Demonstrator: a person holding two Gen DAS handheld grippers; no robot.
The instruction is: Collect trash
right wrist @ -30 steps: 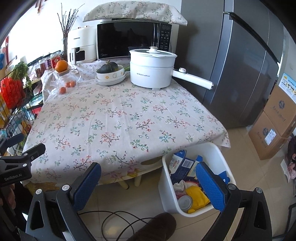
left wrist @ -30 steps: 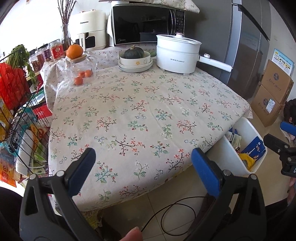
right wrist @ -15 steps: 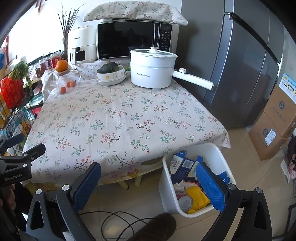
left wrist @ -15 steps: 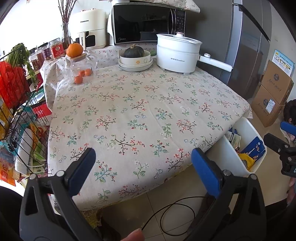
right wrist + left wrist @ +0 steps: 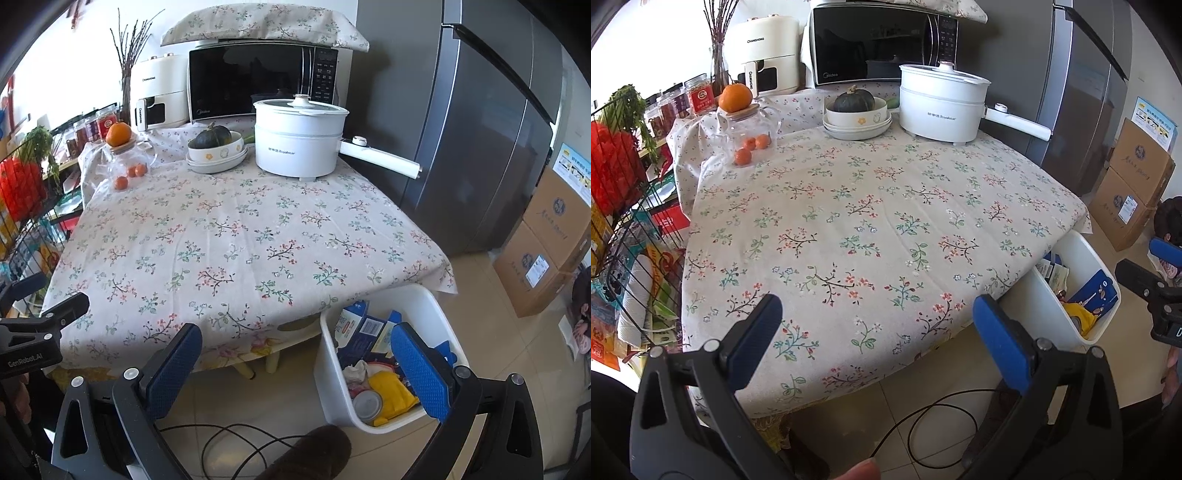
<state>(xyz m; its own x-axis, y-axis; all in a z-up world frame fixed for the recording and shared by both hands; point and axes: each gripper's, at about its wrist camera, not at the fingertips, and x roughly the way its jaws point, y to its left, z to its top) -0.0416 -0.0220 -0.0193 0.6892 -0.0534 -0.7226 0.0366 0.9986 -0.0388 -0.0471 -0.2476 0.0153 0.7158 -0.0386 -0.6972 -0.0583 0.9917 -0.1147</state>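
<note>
the white trash bin (image 5: 332, 373) stands on the tiled floor at the near right corner of the table, tucked partly under the hanging edge of the floral tablecloth (image 5: 236, 236), which looks like a sensible spot: anything lifted off the table can drop straight down into it. it already holds blue cartons (image 5: 364, 326), a crumpled tissue (image 5: 355, 369), a yellow wrapper (image 5: 391, 393) and a tin can (image 5: 365, 405), so the collecting seems largely done. the cloth's near and middle stretch shows no loose trash in either view. what remains on it sits at the far edge and does not read as rubbish: a white electric pot (image 5: 299, 138) with its long handle pointing right, a dark green squash in stacked bowls (image 5: 216, 151), and a glass jar with oranges (image 5: 127, 162) at the far left, with a microwave (image 5: 258, 79) and an air fryer (image 5: 157, 94) behind. the right gripper (image 5: 295, 373) hovers low over the floor just in front of the bin, its blue pads spread wide with nothing between them. the left gripper (image 5: 877, 339) hangs at the table's near edge, further left, equally wide apart and empty. both held back and level like this suggest a pause to scan for leftovers rather than a reach. a black cable (image 5: 229, 439) loops on the floor below, worth avoiding on any low move.
</note>
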